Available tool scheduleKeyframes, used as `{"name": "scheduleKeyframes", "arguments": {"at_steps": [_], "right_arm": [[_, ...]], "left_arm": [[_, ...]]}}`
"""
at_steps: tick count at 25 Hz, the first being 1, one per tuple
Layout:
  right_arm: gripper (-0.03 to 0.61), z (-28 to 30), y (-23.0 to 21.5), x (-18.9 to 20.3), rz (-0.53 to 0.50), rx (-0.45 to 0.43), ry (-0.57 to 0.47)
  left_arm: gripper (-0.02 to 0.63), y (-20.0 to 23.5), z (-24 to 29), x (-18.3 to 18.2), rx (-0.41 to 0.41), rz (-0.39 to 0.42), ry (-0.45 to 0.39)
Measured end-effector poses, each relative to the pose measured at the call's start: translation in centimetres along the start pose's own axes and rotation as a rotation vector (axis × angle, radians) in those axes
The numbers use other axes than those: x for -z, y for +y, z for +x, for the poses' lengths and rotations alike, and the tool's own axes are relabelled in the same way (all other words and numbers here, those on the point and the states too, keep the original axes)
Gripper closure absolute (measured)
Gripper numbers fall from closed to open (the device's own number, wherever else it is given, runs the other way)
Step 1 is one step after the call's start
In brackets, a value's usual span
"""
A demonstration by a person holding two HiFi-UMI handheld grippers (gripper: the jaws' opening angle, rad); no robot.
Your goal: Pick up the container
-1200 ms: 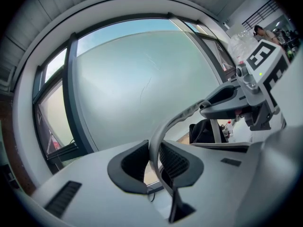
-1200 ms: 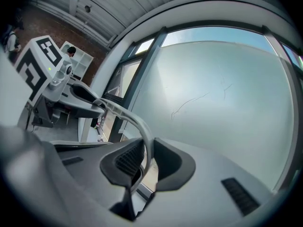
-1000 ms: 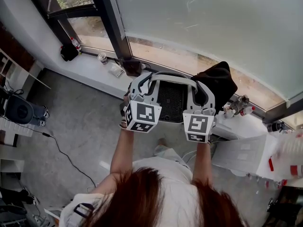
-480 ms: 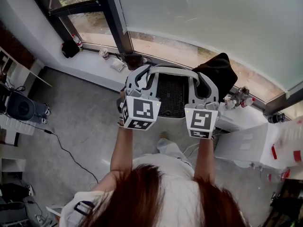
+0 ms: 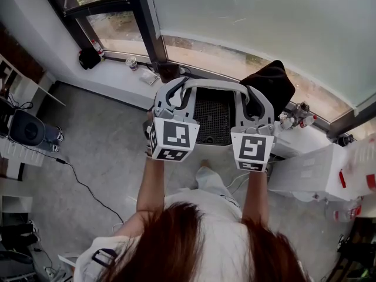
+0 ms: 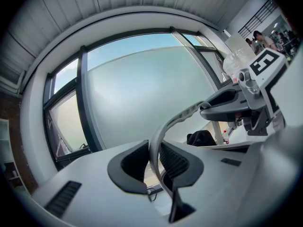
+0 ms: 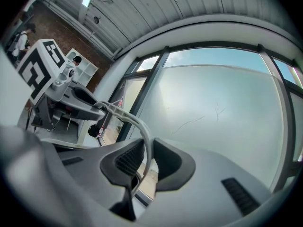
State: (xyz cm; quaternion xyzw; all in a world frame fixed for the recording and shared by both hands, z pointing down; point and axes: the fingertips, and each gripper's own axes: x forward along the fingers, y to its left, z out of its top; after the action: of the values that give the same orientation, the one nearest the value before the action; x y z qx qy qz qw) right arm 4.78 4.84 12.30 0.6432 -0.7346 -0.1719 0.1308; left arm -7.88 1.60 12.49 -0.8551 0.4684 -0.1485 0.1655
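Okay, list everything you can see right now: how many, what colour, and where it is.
pale grey plastic container with a black mesh floor: one, grey and black, held up in front of the window
black bag-like bundle: one, black, on the white sill behind the container, to the right
small bottles: at least two, red-capped, on the sill at right
pale cup: one, pale, on the sill at left
thin floor cable: one, black, on the grey floor at left
white table: one, white, at lower right
left tongs: one, grey with black pads, shut on the container's rim
right tongs: one, same colours, shut on the rim's other side
forearms: two, behind the tongs
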Motion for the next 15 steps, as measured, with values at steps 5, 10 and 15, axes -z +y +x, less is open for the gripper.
{"name": "scheduleKeyframes", "arguments": {"at_steps": [5, 10, 15], "right_arm": [[0.502, -1.5, 0.6, -1.1, 0.005, -0.005, -0.021], [0.503, -2.7, 1.1, -1.8, -0.006, 0.001, -0.032], [0.503, -3.9, 1.5, -2.7, -0.021, 0.001, -0.041]], "left_arm": [[0.532, 0.1, -1.9, -0.6, -0.010, -0.004, -0.007], [0.532, -0.1, -3.5, -0.9, -0.019, -0.002, -0.017], [0.532, -0.2, -5.1, -1.2, -0.010, -0.021, -0.031]]}}
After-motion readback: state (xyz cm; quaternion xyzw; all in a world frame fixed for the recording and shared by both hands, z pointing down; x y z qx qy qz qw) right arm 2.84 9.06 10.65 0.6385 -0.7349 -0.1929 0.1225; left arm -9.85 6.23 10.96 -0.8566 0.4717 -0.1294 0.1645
